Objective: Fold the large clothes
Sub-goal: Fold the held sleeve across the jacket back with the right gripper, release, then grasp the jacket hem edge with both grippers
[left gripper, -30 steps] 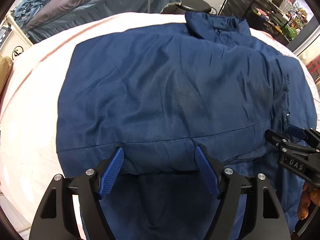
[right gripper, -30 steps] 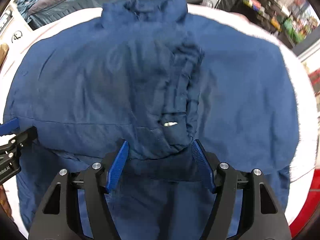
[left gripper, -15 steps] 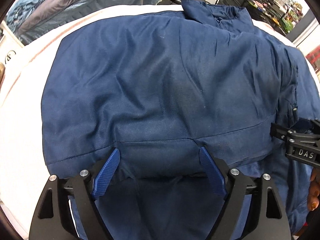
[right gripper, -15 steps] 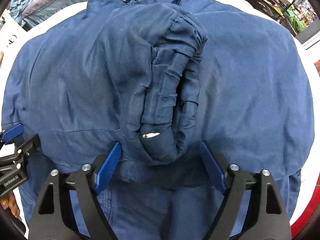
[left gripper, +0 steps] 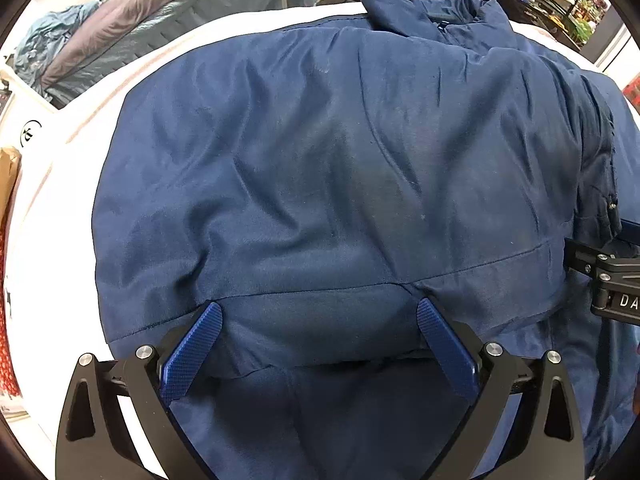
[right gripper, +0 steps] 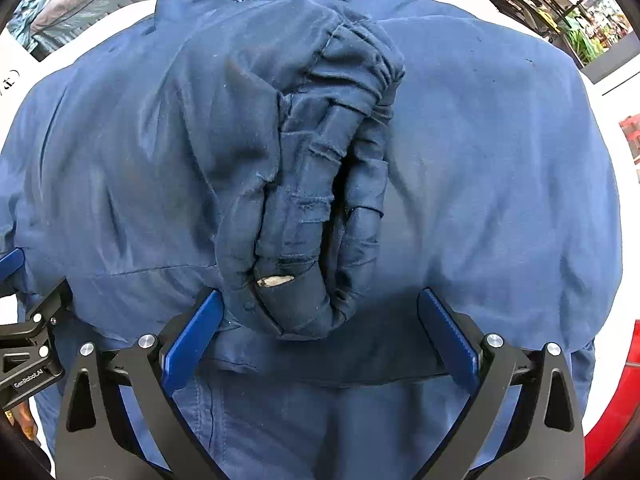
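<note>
Your left gripper [left gripper: 318,312] spread wide over the blue jacket [left gripper: 340,168], hem fold between its fingers, your right gripper [right gripper: 318,300] spread likewise, bunched sleeve [right gripper: 304,184] at twelve o'clock

You have a navy blue jacket [left gripper: 340,168] filling the centre of both frames, folded over itself and wrinkled, its collar [left gripper: 436,16] at the upper right of the left view. A gathered sleeve cuff [right gripper: 320,184] lies bunched across the middle of the right view.
</note>
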